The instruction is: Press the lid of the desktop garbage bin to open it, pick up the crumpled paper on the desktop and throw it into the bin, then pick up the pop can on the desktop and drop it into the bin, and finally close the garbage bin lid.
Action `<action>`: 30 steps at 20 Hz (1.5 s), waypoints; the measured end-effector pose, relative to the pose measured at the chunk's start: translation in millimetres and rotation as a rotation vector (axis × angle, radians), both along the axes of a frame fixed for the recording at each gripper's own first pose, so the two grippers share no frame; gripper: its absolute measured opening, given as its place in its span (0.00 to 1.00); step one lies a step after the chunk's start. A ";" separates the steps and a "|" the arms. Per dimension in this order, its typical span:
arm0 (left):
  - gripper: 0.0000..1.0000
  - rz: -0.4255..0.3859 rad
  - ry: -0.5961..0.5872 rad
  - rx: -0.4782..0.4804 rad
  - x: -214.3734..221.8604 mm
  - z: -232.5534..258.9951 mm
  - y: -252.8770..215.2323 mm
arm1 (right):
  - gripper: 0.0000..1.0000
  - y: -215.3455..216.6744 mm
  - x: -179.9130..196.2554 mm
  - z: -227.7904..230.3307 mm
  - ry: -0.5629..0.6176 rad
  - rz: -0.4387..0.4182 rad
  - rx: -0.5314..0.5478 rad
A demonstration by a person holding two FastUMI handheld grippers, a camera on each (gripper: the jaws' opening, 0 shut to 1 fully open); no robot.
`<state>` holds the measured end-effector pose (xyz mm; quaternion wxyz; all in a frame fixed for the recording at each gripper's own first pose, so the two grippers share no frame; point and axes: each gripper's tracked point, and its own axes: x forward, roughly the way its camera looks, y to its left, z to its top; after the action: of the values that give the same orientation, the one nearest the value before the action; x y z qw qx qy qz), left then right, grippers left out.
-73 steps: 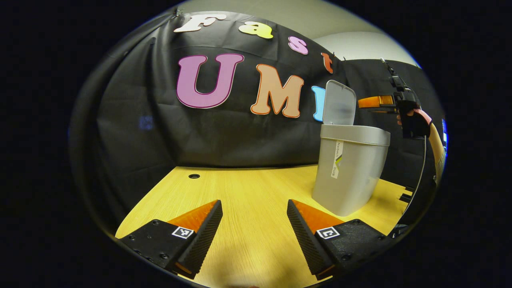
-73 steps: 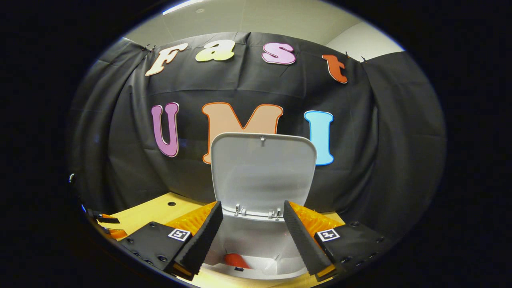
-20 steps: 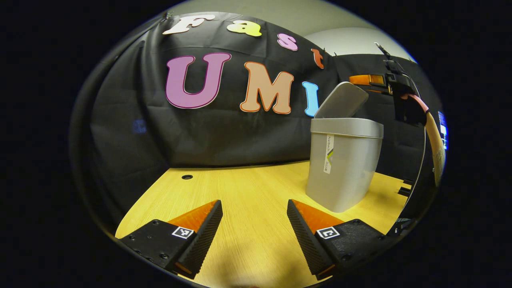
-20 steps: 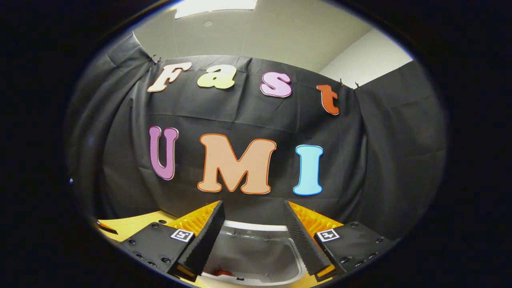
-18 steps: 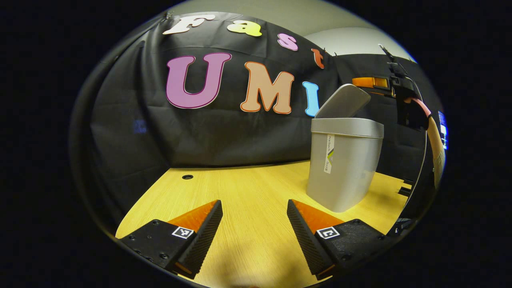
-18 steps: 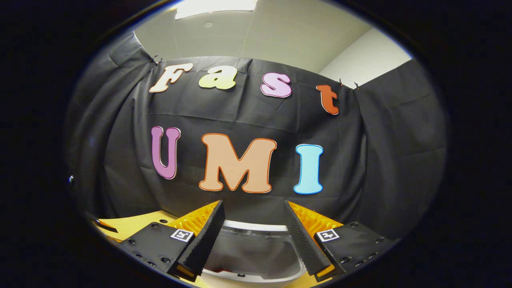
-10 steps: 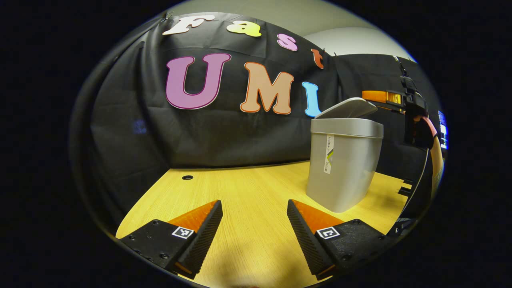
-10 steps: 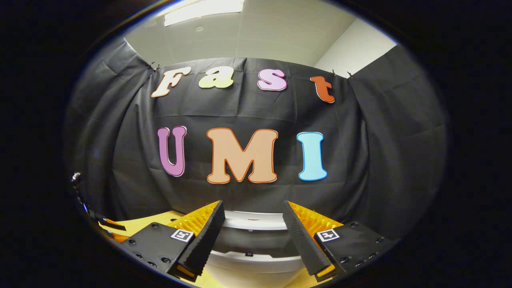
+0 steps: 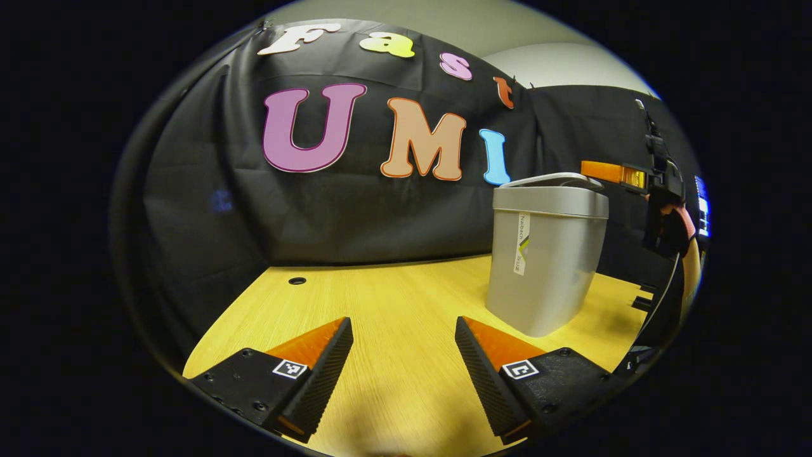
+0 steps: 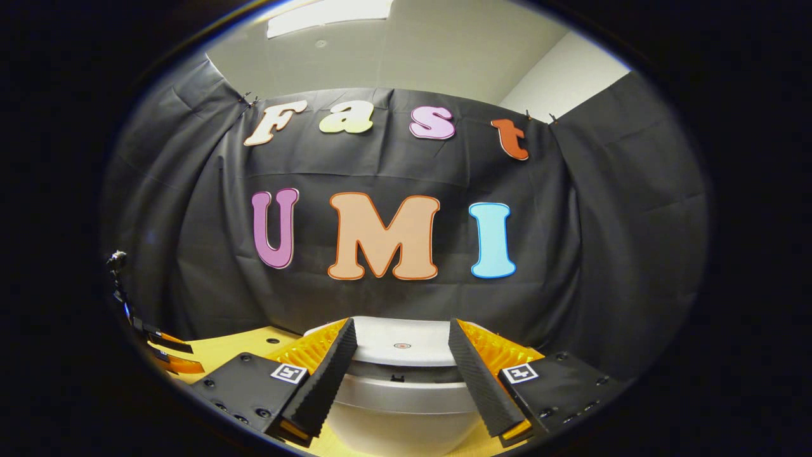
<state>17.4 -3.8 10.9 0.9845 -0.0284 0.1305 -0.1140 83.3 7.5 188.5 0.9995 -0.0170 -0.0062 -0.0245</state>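
The grey garbage bin (image 9: pixel 544 257) stands on the wooden desktop (image 9: pixel 393 298) at the right of the left gripper view. Its lid (image 9: pixel 553 181) lies almost flat on the rim. In the right gripper view the lid (image 10: pixel 401 346) sits low between my fingers, a thin dark gap left under its front edge. My right gripper (image 10: pixel 401 346) is open just above the lid; it also appears as an arm over the bin's right side (image 9: pixel 618 172). Nothing is between the fingers of my left gripper (image 9: pixel 403 330), which hovers open over the desktop, left of the bin.
A small round hole (image 9: pixel 296 280) is in the desktop at the back left. The black cloth wall stands close behind the bin. A person's hand (image 9: pixel 666 216) holds the right gripper at the far right.
The lid has swung from upright down to almost flat on the bin. My right gripper came down with it. My left gripper barely moved.
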 end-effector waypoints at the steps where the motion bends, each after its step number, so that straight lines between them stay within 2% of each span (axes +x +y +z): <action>1: 0.95 0.000 0.000 0.000 -0.2 -0.2 0.3 | 0.96 0.0 -0.4 -2.5 0.003 0.001 0.005; 13: 0.95 -0.001 -0.002 0.000 -0.8 0.0 -1.6 | 0.96 -0.3 -4.8 -19.2 -0.042 0.009 0.014; 17: 0.95 -0.002 -0.002 0.001 -1.4 0.2 -2.6 | 0.97 0.2 -1.4 -23.4 -0.017 0.019 -0.006; 22: 0.95 -0.008 -0.005 -0.005 -2.3 1.5 -5.7 | 0.97 -1.9 1.2 -28.7 0.045 0.045 0.043; 25: 0.95 -0.010 -0.006 -0.005 -3.1 2.6 -5.4 | 0.98 -2.3 1.5 -30.2 0.073 0.053 0.035; 30: 0.95 -0.011 -0.004 -0.009 -3.0 2.6 -6.2 | 0.97 -2.3 2.0 -22.1 0.030 0.053 0.041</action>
<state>14.4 -10.0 13.5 0.9840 -0.0317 0.1280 -0.1198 85.3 5.2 166.4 1.0000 0.0033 0.0087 0.0021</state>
